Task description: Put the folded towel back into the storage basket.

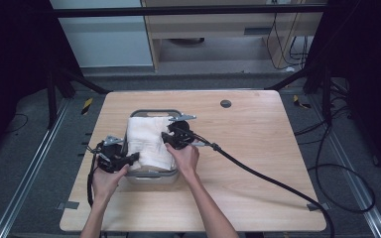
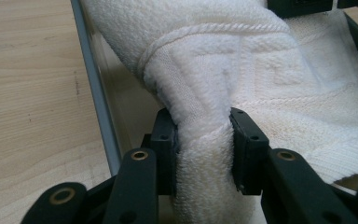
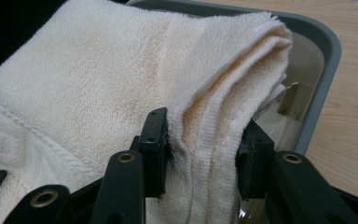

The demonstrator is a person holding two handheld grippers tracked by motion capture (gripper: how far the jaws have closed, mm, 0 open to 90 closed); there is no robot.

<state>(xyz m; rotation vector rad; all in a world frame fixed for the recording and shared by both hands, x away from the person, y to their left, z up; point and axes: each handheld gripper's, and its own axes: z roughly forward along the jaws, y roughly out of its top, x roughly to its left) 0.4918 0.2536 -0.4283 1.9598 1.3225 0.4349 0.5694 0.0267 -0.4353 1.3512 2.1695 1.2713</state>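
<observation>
While both grippers' fingers pinch a folded white towel (image 1: 149,141), left gripper (image 2: 204,144), right gripper (image 3: 205,147), over grey bin (image 3: 324,70)

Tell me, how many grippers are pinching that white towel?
2. The left gripper pinches the towel at its near left edge; the right gripper pinches its right edge, over the bin.

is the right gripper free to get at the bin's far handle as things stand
Probably not right away. The right gripper has its jaws clamped on the folded towel, as does the left gripper, and the towel lies across the bin. It would likely have to let go first.
</observation>
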